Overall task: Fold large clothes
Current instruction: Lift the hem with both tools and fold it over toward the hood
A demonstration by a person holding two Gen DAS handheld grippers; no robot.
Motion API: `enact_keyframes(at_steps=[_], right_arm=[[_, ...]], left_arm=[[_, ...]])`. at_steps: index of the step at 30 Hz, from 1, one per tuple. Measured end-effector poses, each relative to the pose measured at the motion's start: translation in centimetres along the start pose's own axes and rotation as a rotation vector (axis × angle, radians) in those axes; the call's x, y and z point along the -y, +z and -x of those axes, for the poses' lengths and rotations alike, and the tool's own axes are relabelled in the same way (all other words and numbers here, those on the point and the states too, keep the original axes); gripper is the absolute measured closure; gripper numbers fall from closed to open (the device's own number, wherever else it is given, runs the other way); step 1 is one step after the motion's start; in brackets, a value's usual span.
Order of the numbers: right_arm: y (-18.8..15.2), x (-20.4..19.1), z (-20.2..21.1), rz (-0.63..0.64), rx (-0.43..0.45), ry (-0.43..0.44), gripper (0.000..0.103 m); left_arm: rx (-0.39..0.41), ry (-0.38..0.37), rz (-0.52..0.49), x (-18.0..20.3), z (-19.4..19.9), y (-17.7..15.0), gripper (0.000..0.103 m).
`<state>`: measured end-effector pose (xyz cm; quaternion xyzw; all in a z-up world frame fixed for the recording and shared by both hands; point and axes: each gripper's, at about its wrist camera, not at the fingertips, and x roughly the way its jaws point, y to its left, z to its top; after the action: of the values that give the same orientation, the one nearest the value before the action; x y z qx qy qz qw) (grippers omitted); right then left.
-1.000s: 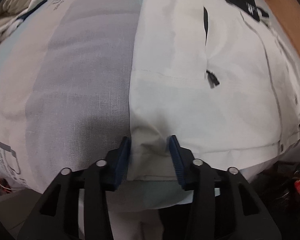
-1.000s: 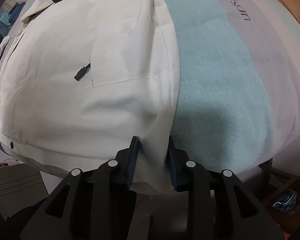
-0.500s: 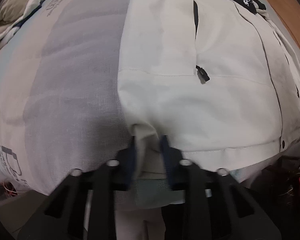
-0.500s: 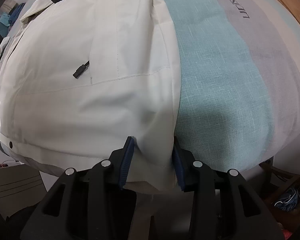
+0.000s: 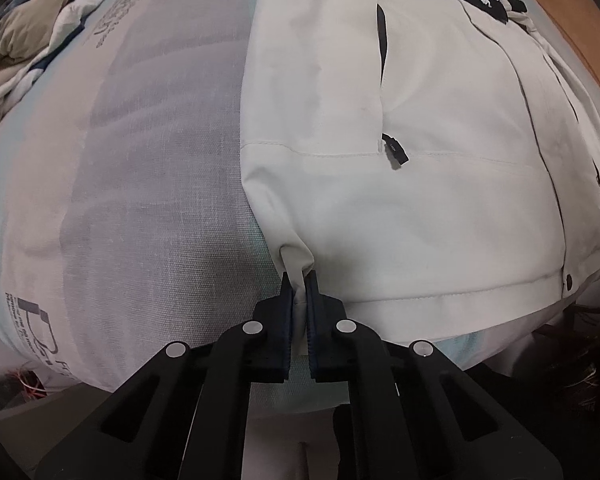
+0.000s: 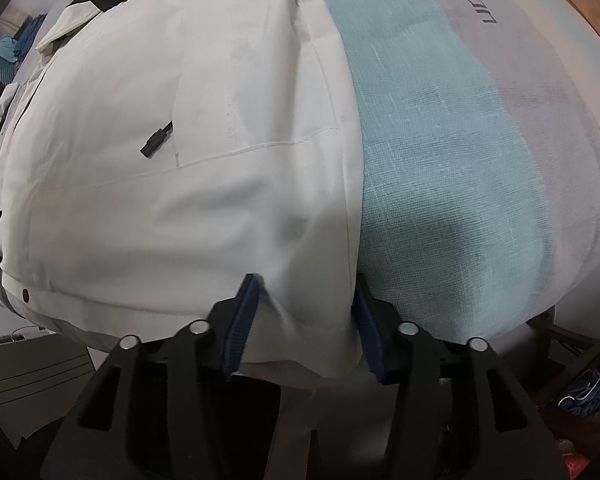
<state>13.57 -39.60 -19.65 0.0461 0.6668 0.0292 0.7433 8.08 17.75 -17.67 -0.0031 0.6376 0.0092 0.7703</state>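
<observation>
We are working on one white jacket (image 5: 420,184), which is lying front up on the striped bed cover (image 5: 148,184) with its black collar at the far end and its hem at the near edge, right under our two grippers. Its long axis is running straight away from us, from hem to collar, so any lift of the hem corners will, we judge, be carrying the lower half up and forward toward the collar. Our left gripper (image 5: 299,286) is clenched on the hem corner at the jacket's left side, with a pinch of white cloth showing between the nearly closed jaws; the body of the jacket is spreading away to the right of those fingers. Our right gripper (image 6: 302,300) is standing with its jaws spread wide, straddling the opposite hem corner where the jacket (image 6: 188,152) is meeting the teal stripe of the cover (image 6: 440,168); cloth is lying between the fingers but they are not pressing on it, so that side is not grasped. Each hand is sitting at its own corner, neither nearer than the other, and the left one alone is ready. We are counting one jacket, two pocket zipper pulls (one (image 5: 395,155) in the left view, one (image 6: 156,143) in the right), and a loose pile of other clothes (image 5: 24,48) at the far left.
</observation>
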Motion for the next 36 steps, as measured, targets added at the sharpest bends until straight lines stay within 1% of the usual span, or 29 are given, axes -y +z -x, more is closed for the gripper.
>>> enact_keyframes(at_steps=[1,2,4,5,10,13,17,20,23,25,28,31,36], right_arm=[[0.0,0.1,0.2,-0.010,-0.001,0.008,0.083],[0.1,0.3,0.4,-0.015,-0.002,0.012,0.090],[0.3,0.2,0.9,-0.014,-0.008,0.018,0.095],[0.3,0.1,1.1,-0.017,-0.013,0.018,0.096],[1.3,-0.2,2.9,-0.030,-0.037,0.043,0.097],[2.2,-0.7,5.0,-0.009,-0.041,0.033,0.097],[3.1,-1.4,7.3,-0.018,-0.044,0.030,0.097],[3.8,-1.8,9.0,-0.033,-0.035,0.040,0.097],[4.8,-2.8,10.5,-0.027,-0.024,0.057,0.097],[6.1,-3.6,11.3,-0.036,-0.011,0.089,0.097],[8.1,-2.7,12.3,-0.044,0.005,0.144,0.097],[10.3,-2.6,12.8,-0.059,0.014,0.190,0.098],[15.7,-2.2,13.6,-0.013,0.045,0.235,0.098]], left_arm=[[-0.001,0.002,-0.002,0.3,0.1,0.0,0.099],[-0.003,0.004,-0.005,0.4,0.2,0.1,0.099],[-0.007,0.010,-0.010,0.7,0.7,0.4,0.100],[-0.008,0.012,-0.010,0.4,1.3,0.9,0.100],[-0.014,0.018,-0.026,1.2,3.1,1.8,0.100],[-0.021,0.010,-0.042,1.7,4.7,2.8,0.100],[-0.030,-0.021,-0.048,0.9,5.8,3.2,0.100],[-0.034,-0.042,-0.062,1.0,6.6,3.4,0.100],[-0.034,-0.073,-0.066,0.5,7.8,4.8,0.101],[-0.029,-0.093,-0.062,0.4,8.7,5.8,0.101],[-0.021,-0.118,-0.049,0.2,9.8,7.8,0.101],[-0.017,-0.099,-0.062,0.7,10.8,9.8,0.101],[-0.025,-0.055,-0.041,0.7,11.5,13.9,0.101]])
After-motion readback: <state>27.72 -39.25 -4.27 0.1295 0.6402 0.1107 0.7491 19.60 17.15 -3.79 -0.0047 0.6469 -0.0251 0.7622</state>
